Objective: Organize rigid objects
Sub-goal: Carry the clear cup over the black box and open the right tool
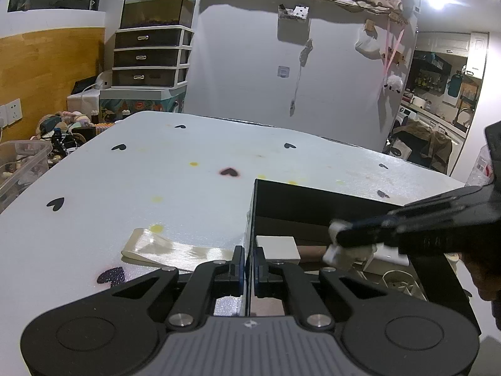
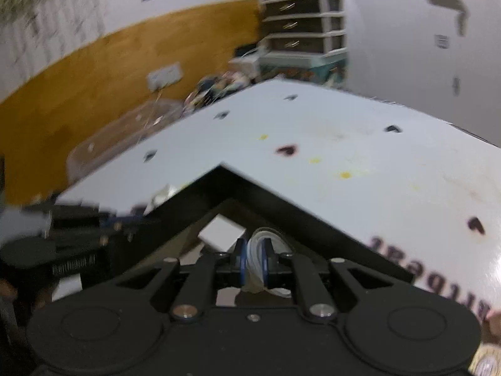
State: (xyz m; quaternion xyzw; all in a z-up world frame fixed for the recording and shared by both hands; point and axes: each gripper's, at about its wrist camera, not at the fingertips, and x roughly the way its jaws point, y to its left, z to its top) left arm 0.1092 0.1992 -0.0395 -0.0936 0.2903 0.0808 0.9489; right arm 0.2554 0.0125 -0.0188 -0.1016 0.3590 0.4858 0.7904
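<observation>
An open black box [image 1: 313, 200] stands on the white table [image 1: 156, 172], which is dotted with heart stickers. My left gripper [image 1: 249, 250] is shut on the box's left wall, one finger on each side of it. My right gripper [image 1: 341, 235] reaches in over the box from the right, shut on a white coiled cable bundle [image 1: 344, 255]. In the blurred right wrist view the same bundle [image 2: 256, 244] sits between my right gripper's [image 2: 254, 250] blue pads, above the box's inner corner [image 2: 250, 194]. A white block [image 2: 220, 233] lies inside the box.
A glossy cream strip [image 1: 175, 247] lies on the table just left of the box. More white items [image 1: 391, 257] rest in the box's right part. A clear plastic bin [image 1: 22, 163] and a drawer unit [image 1: 150, 56] stand beyond the table's left edge.
</observation>
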